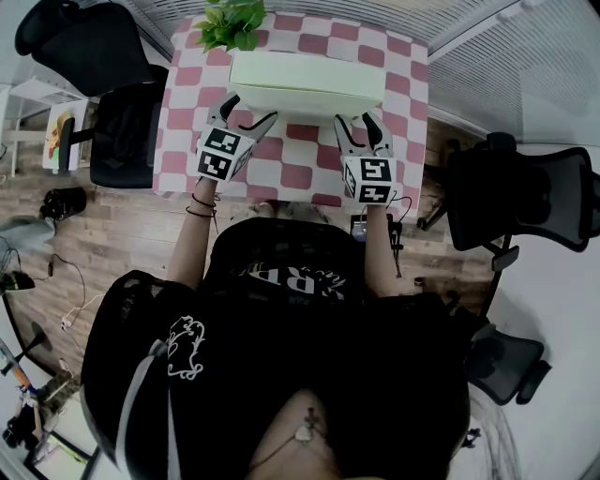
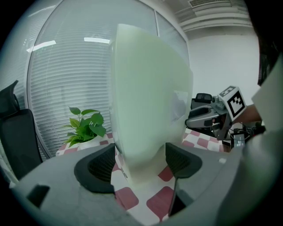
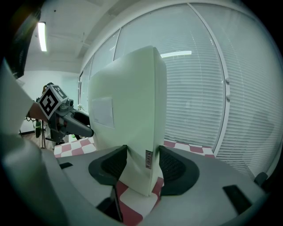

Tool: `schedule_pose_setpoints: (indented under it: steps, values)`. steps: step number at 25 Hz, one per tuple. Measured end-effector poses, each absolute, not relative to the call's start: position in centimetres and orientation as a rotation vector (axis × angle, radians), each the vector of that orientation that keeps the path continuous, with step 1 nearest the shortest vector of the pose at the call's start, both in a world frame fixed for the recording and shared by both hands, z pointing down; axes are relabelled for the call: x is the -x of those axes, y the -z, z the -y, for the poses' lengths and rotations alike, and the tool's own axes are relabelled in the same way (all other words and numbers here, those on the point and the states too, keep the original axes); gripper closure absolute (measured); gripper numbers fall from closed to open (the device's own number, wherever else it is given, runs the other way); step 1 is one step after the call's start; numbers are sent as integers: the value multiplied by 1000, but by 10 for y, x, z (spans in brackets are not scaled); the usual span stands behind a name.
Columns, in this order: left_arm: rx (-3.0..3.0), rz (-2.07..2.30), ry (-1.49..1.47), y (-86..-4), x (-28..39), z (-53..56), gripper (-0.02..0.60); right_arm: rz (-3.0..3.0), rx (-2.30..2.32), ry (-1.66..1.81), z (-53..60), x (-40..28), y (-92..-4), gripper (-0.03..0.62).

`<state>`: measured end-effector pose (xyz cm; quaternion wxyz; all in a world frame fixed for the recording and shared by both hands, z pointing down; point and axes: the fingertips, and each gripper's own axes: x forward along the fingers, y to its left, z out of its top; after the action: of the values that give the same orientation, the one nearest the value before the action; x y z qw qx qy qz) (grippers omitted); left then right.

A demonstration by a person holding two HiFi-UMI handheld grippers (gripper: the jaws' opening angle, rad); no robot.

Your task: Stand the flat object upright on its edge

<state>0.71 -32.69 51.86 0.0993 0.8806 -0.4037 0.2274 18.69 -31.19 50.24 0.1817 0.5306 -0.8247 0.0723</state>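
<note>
My left gripper and right gripper have their fingers closed on the pale cream flat box. It's upright on the red-and-white checked counter, with a leafy potted plant behind and white window blinds beyond.

Black top, white lettering — black wrist bands, grey left gripper, right gripper, marker cubes

On table: box upright btwn L tongs & R tongs, plant behind.
</note>
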Motion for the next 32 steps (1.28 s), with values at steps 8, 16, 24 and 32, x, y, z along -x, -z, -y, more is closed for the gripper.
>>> schedule_pose_setpoints:
  steps: [8,16,24,32]
  values:
    - [-2635,1130,-653,-514,-6,326,225,2300,-1506,-230,314,-188,-504,365]
    - [-2655,1097,-677,-517,-7,323,225,2273,-1506,-227,315,-189,-509,365]
    - [-2672,1082,-669,-514,-3,323,225,2252,-1524,-233,315,-192,-508,365]
    - [-2686,1053,-647,-512,-3,320,225,2246,-1540,-250,313,-193,-507,365]
